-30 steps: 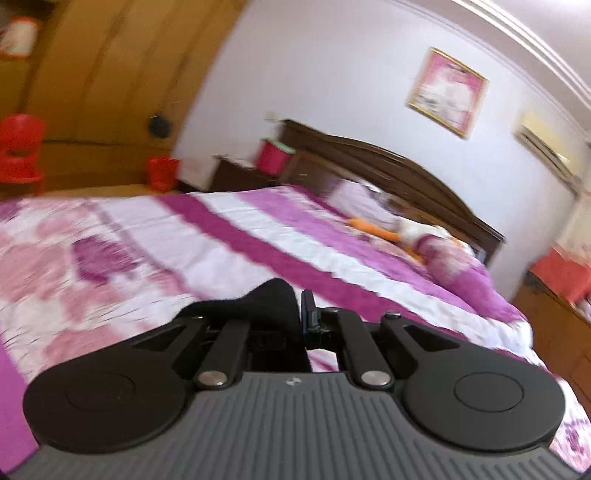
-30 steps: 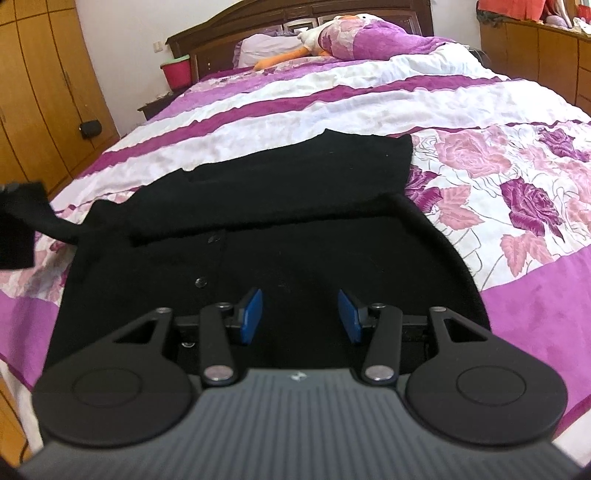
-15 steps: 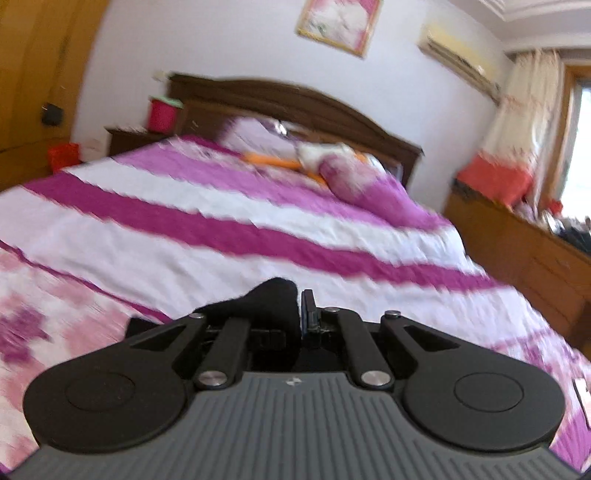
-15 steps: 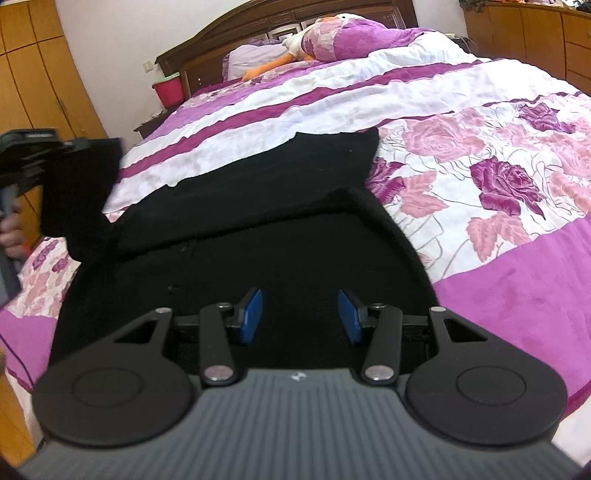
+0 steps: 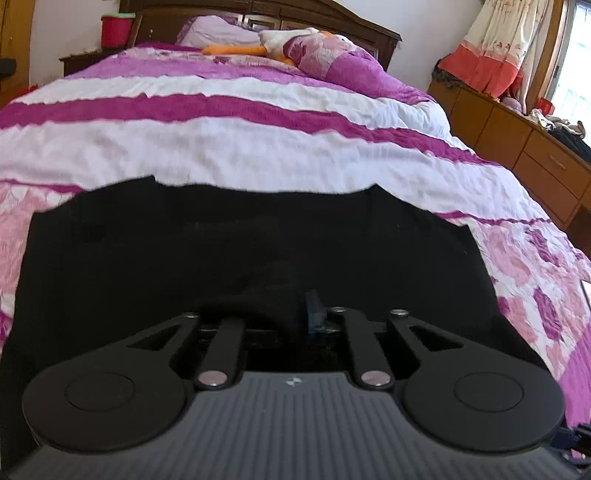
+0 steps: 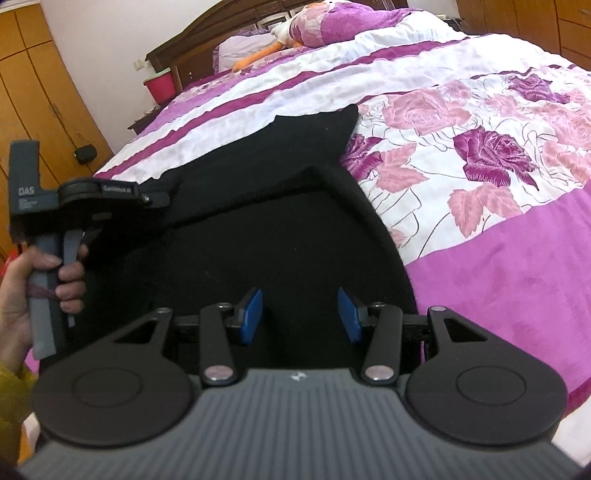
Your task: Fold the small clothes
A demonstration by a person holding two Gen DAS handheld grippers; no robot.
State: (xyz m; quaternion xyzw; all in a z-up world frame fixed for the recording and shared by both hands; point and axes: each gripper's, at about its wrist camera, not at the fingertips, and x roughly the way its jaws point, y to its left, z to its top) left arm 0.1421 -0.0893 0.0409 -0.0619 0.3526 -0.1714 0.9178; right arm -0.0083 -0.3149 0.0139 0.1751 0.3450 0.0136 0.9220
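**Black garment spread on a floral bedspread, one gripper on each side**

The black garment [image 5: 236, 251] lies on the near part of the bed, on a purple, white and pink rose-patterned bedspread [image 5: 258, 147]. In the right wrist view its far edge runs to a pointed corner toward the right, and a folded layer crosses the body of the cloth.

Left gripper [image 5: 291, 314]: its jaws are opening and stand narrow. A bunched fold of the black cloth sits between them and hides the left finger; the blue pad [image 5: 314, 314] of the right finger shows just beside the fold. Whether the pads press on the cloth cannot be told. In the right wrist view this gripper appears at the left, over the garment's left edge, with a hand [image 6: 40, 273] wrapped around its grey handle.

Right gripper [image 6: 300, 314]: its jaws stand moderately wide, both blue pads [image 6: 251, 314] visible, with nothing between them. It hangs over the near middle of the garment.

Far end of the bed: a dark wooden headboard [image 5: 295, 14], pillows and an orange-and-white plush toy [image 5: 258, 46]. A wooden dresser [image 5: 524, 147] stands at the right.
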